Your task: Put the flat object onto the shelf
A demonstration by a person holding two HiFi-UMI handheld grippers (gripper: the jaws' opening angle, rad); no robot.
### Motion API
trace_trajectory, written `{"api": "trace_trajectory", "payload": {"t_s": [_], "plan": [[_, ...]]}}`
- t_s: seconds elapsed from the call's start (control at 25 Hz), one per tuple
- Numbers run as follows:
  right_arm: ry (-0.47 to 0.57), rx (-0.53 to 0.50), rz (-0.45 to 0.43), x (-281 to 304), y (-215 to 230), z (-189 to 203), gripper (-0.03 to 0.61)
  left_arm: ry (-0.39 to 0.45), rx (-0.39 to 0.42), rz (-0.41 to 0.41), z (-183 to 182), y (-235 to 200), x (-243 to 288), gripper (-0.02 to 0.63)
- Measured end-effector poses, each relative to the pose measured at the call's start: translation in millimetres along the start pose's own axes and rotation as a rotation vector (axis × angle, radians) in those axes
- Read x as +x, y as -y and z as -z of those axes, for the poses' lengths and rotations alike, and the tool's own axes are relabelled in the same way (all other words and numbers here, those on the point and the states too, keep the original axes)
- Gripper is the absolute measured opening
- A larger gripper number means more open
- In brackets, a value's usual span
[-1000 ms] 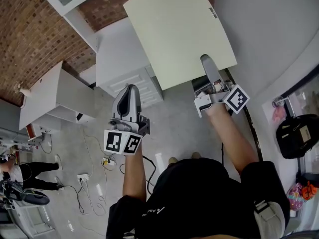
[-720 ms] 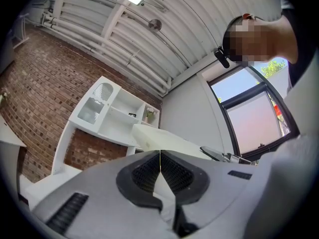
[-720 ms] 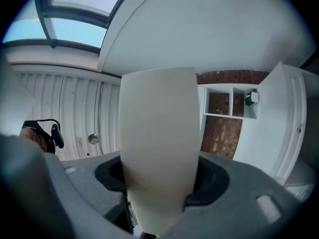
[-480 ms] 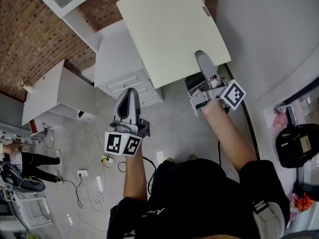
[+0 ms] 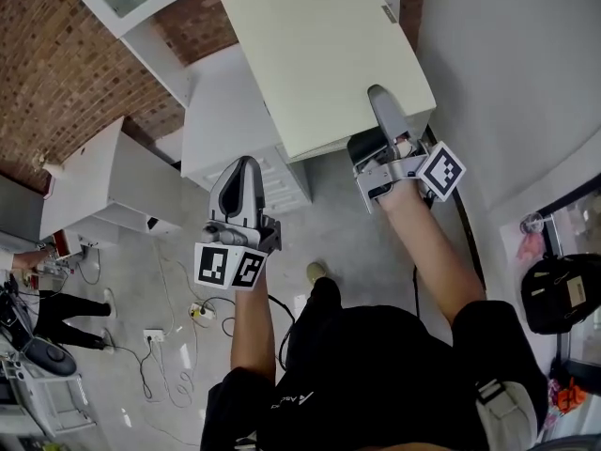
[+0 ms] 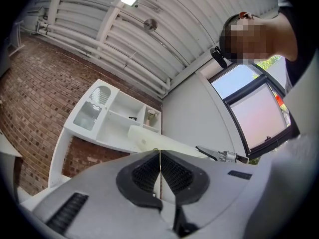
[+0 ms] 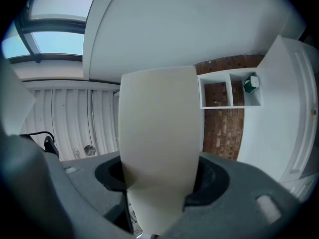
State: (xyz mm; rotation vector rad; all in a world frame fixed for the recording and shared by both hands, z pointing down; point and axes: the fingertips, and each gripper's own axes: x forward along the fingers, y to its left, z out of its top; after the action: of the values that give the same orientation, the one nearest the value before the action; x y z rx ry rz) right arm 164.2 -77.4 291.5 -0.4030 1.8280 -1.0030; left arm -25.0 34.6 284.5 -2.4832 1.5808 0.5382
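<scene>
Brick wall [image 5: 56, 64], white drawer cabinet [image 5: 225, 111], pale grey floor [image 5: 333, 224] (cables [image 5: 150, 369] loose across it).

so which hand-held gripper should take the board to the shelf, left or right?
Right. The right hand-held gripper is clamped on the cream board, with the white shelf ahead of it. The left hand-held gripper is shut on nothing, off to the side of the board.

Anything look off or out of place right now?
Nothing spilled or damaged. The cream flat panel is clamped by the right gripper at one edge only, the rest overhanging; the left gripper is shut, empty. Loose cables lie across the floor near the person's foot.
</scene>
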Motion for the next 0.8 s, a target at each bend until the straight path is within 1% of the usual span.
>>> {"api": "trace_trajectory", "payload": {"t_s": [0.2,0.32,0.48,0.6,0.8], "plan": [[0.014,-0.007,0.018,45.0,22.7,10.2,0.277,0.015,0.005,0.034,4.9,-46.3,22.5,0.002],[0.026,-0.011,0.036,80.9,38.5,20.4,0.278,0.021,-0.001,0.057,3.3,-86.0,38.1,0.002],[0.038,-0.025,0.029,132.2,54.0,35.9,0.278,0.034,0.001,0.085,-0.5,-136.9,55.2,0.002],[0.052,-0.019,0.048,167.4,69.4,45.3,0.278,0.031,-0.011,0.100,1.7,-172.7,66.3,0.002],[0.075,-0.021,0.087,219.9,90.2,47.7,0.278,0.036,-0.011,0.127,2.6,-210.3,84.8,0.002]]}}
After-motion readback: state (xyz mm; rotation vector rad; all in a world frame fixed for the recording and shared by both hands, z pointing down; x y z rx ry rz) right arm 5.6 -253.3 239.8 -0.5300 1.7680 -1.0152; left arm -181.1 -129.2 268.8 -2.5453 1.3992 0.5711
